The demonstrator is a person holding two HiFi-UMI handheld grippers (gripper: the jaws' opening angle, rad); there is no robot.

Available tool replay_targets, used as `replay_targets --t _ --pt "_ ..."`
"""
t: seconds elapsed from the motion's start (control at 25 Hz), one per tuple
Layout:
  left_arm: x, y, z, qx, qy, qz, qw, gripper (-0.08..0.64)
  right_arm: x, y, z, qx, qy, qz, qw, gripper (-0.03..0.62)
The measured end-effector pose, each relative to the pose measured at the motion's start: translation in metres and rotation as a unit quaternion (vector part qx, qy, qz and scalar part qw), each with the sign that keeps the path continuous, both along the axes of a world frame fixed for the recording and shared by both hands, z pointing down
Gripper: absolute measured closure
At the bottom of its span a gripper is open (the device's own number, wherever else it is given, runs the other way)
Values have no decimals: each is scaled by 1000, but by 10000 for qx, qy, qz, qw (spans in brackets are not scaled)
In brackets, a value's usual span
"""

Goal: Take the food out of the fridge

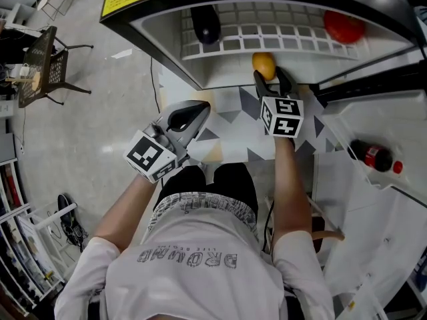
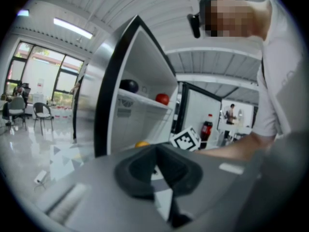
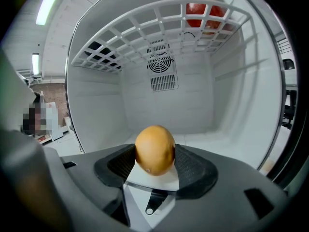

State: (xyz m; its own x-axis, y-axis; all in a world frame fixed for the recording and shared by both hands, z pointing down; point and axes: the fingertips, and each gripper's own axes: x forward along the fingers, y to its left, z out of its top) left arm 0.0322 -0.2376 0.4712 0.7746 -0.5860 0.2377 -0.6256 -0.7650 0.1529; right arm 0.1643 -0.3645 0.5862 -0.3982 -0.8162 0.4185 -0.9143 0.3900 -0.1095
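I am clamping my right gripper [image 3: 155,164] on the orange fruit [image 3: 154,146], which is sitting squarely between its jaws inside the fridge [image 3: 227,129]; my left gripper [image 2: 157,170] is hanging closed, empty.

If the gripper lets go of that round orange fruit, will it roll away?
Probably. The orange fruit looks round and smooth, so on the flat fridge floor it could roll. It seems firm, as there is no dent where the jaws of the right gripper press on both sides. Its smooth skin might slip a little.
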Motion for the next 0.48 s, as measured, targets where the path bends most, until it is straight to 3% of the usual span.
replay_targets --t 0.48 --pt "-6 14 -33 142 150 242 9995 552 0 33 -50 134 -126 222 9996 342"
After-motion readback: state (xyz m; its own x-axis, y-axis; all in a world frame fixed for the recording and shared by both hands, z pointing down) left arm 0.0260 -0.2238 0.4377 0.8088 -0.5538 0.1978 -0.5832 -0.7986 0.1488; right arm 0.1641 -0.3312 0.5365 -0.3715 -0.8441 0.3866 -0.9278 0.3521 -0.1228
